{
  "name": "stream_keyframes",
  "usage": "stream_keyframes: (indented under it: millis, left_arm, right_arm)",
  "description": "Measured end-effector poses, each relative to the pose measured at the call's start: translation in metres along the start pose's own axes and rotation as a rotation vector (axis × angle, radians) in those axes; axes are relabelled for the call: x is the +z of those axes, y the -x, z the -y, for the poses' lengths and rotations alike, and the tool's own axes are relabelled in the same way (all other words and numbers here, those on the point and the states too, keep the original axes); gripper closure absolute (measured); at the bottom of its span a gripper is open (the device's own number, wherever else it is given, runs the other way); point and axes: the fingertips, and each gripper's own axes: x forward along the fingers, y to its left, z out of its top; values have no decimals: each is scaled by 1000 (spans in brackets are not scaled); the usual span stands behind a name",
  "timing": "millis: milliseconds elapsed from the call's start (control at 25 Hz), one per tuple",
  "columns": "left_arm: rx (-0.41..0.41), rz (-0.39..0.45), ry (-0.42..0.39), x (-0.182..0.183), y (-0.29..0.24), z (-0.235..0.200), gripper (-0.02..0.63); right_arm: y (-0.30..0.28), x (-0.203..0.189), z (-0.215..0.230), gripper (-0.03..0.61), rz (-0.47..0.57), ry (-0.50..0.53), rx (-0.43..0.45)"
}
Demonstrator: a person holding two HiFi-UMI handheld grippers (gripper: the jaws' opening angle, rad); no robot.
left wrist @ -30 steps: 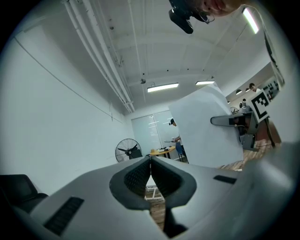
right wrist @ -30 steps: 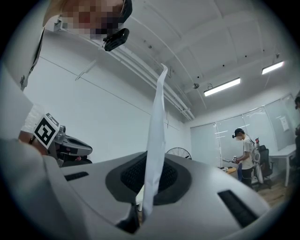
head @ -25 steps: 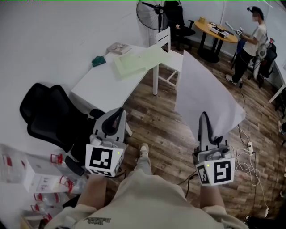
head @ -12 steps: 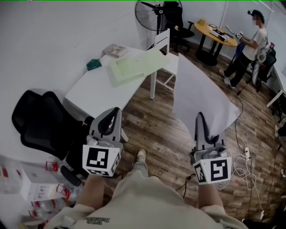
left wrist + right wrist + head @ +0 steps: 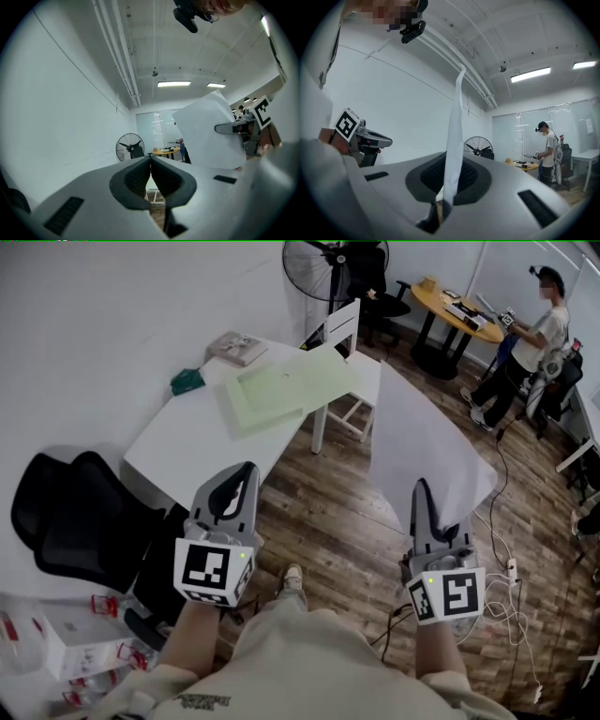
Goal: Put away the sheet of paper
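A large white sheet of paper (image 5: 424, 439) hangs upright over the wooden floor, with my right gripper (image 5: 421, 487) shut on its near lower edge. In the right gripper view the paper (image 5: 455, 117) rises edge-on from between the closed pads (image 5: 461, 174). My left gripper (image 5: 244, 474) is level with it at the left, jaws shut and nothing between them. It points past the corner of the white table (image 5: 178, 442). In the left gripper view the sheet (image 5: 206, 136) and the right gripper show at the right, and the left gripper (image 5: 150, 160) has its pads meeting at the tip.
Pale green sheets (image 5: 286, 381), a teal object (image 5: 187, 382) and a book (image 5: 236, 348) lie on the table. A white chair (image 5: 352, 334) stands behind it, a fan (image 5: 314, 261) further back. A black office chair (image 5: 70, 521) is at the left, cables (image 5: 506, 587) at the right. A person (image 5: 544, 329) stands by a round table (image 5: 455, 306).
Both grippers have travelled forward together with the sheet still held. The table now lies closer to the left gripper, and the black chair has slid further left in the head view.
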Motion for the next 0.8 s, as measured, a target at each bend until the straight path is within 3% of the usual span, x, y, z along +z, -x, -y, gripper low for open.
stream_keyframes:
  millis: [400,800]
  left_arm:
    - [-14,-68,9,-29,-80,-77,592]
    - [-5,-102,4,-48,-131,-126,592]
  right_arm:
    - [-117,-30,-5,555,-64,-17,17]
    - [-198,-57,-5,555,-98,-45,37]
